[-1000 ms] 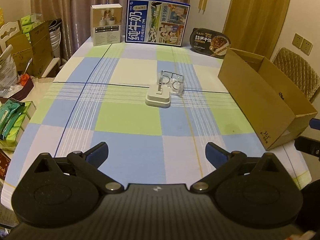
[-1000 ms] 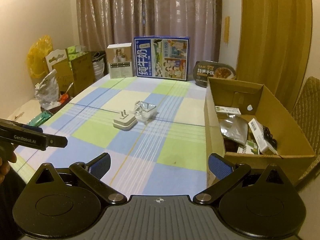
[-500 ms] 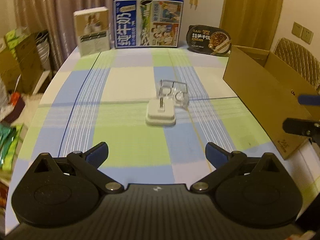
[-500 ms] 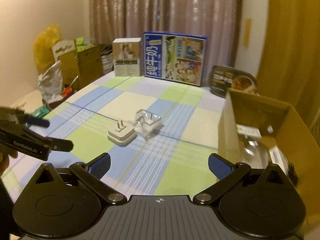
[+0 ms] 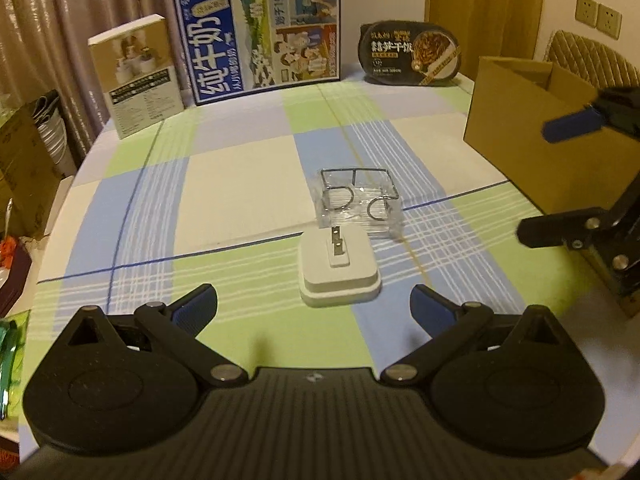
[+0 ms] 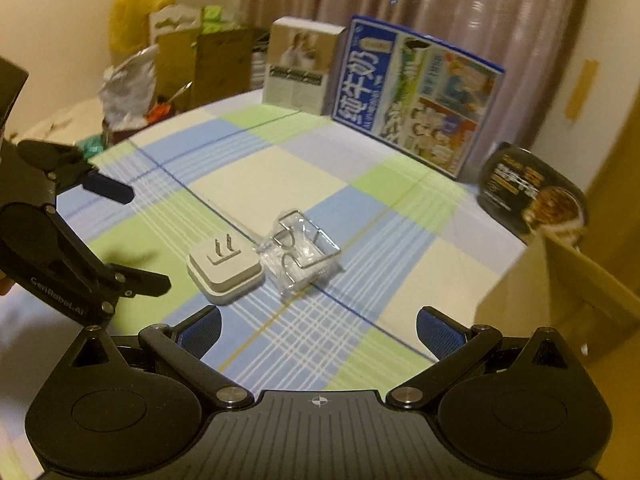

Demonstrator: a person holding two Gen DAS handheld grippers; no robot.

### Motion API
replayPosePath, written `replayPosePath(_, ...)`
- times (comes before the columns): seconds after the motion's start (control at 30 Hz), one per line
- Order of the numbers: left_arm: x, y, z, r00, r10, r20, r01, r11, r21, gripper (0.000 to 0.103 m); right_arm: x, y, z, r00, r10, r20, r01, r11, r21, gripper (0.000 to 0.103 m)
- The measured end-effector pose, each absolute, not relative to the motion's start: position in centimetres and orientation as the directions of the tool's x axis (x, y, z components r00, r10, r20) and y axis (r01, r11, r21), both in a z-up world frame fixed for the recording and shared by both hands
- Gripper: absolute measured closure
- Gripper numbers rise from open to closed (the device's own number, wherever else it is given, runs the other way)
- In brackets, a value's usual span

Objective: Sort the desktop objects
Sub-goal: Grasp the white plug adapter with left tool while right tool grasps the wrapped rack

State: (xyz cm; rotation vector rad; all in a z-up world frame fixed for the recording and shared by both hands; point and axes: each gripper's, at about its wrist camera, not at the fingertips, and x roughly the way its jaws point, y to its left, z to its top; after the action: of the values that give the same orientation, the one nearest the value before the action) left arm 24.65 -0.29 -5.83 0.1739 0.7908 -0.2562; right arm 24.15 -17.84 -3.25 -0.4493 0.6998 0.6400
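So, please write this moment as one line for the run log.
left hand-held gripper: open, empty | right hand-held gripper: open, empty | white charger, clear packet: on table

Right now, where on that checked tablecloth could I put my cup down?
Bare cloth lies between the white plug adapter and the boxes at the far edge, milk carton included. It is crowded mid-table: the clear packet sits beside the adapter, and the cardboard box takes the right side.

Looking like a lived-in home: curtains [image 5: 80,8] hanging behind a counter [image 5: 240,184] wearing a checked cloth, milk carton [image 5: 260,36] and instant-meal tub [image 5: 412,54] standing at its back, padded chair [image 5: 592,56] and wall sockets [image 5: 598,16] showing beyond.
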Motion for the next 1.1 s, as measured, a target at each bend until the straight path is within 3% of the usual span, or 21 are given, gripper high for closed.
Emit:
replayPosePath(0.6, 29.6, -2.0, -9.8, 0.653, -0.21, -0.727, 0.394, 0.915, 0.089, 0.011, 31.3, -14.2, -8.5, 0.491, 0.338, -0.802, -0.789, 0.564, -0.245, 0.002)
replayPosePath(0.67, 29.9, -1.9, -10.1, 0.649, -0.213, -0.73, 0.402, 0.911, 0.091, 0.018, 31.8, -13.8, -8.9, 0.485, 0.339, -0.806, -0.796, 0.552, -0.247, 0.003)
replayPosePath(0.83, 30.3, -1.5, -10.2, 0.638, -0.237, -0.733, 0.42, 0.904, 0.073, 0.025, 33.3, -13.2, -9.2, 0.451, 0.363, -0.815, -0.81, 0.549, -0.204, 0.009)
replayPosePath(0.97, 30.5, -0.9, -10.0, 0.627, -0.25, -0.738, 0.414, 0.909, 0.044, 0.046, 34.2, -12.7, -9.5, 0.426, 0.386, -0.819, -0.828, 0.53, -0.181, 0.011)
replayPosePath(1.1, 30.2, -0.1, -9.9, 0.641, -0.221, -0.735, 0.399, 0.914, 0.073, 0.047, 34.7, -12.1, -10.0, 0.411, 0.401, -0.818, -0.847, 0.5, -0.18, 0.013)
